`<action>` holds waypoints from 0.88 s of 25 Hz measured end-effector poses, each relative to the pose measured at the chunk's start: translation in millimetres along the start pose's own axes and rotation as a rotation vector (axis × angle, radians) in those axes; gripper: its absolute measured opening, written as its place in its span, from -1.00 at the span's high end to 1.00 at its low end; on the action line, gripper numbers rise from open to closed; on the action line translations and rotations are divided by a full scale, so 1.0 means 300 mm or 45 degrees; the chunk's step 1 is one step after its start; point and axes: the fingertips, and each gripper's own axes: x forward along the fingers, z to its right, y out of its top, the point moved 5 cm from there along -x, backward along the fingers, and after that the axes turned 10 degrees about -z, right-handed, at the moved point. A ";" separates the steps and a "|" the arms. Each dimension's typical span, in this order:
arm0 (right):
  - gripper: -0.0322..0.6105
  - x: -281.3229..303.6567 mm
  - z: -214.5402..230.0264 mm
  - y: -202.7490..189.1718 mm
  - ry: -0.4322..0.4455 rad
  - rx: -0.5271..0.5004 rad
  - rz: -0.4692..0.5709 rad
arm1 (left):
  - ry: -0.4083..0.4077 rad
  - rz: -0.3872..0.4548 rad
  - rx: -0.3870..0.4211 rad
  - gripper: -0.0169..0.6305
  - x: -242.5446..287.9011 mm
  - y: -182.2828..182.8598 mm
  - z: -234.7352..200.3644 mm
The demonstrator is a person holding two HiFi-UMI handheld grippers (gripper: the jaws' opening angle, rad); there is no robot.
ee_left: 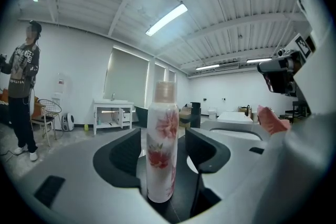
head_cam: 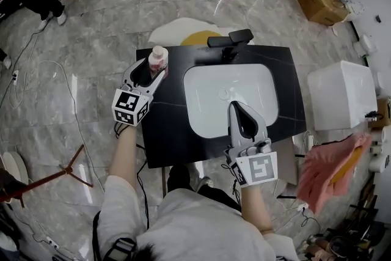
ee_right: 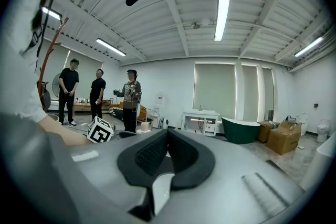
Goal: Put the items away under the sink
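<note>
**Edges and room.** You stand at the near edge of a black rectangular stone-look countertop (head_cam: 165, 131) with a white rounded-rectangle basin (head_cam: 208, 101) sunk into it. A black faucet (head_cam: 231, 40) sits at the far edge. Polished grey marble-pattern floor (head_cam: 91, 70) lies open to your left and beyond the counter. A glossy white boxy unit (head_cam: 342, 95) stands close to the right edge. A crumpled pink cloth (head_cam: 330, 168) lies nearer you on that side.

**Left gripper** (head_cam: 149, 67). It is over the counter's far left corner, and its marker cube overhangs the left edge. In its own view this gripper (ee_left: 163, 134) has its jaws spread wide, with a clear gap between each black ribbed pad and the item. It grips nothing.

**Task item.** A tall, slim white spray bottle with red flower print and a pale peach cap (head_cam: 158, 60) stands upright between those open jaws. It is left of the basin and well clear of it. The bottle (ee_left: 161, 155) is a smooth cylinder, and its base appears to rest on the dark counter, though the jaw bodies hide part of the foot.

**Right gripper** (head_cam: 235, 106). It reaches over the basin's near half. In its own view the gripper (ee_right: 167, 134) has its tips meeting, closed on nothing. Its grey shell is matte and its black pads are textured.
</note>
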 end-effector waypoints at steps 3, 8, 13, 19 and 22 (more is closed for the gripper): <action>0.87 0.005 0.012 -0.007 -0.002 -0.001 -0.011 | -0.002 -0.008 -0.004 0.18 0.029 -0.011 -0.005; 0.87 0.015 0.028 -0.011 -0.005 -0.005 -0.023 | -0.009 -0.032 0.000 0.18 0.069 -0.034 -0.013; 0.87 0.017 0.042 -0.018 -0.021 -0.007 -0.031 | -0.009 -0.030 0.008 0.23 0.086 -0.054 -0.011; 0.87 0.011 0.049 -0.014 -0.031 -0.003 -0.031 | -0.005 -0.038 0.060 0.27 0.082 -0.040 -0.003; 0.87 0.005 0.047 -0.010 -0.033 -0.002 -0.022 | -0.009 -0.019 0.080 0.27 0.063 -0.015 0.016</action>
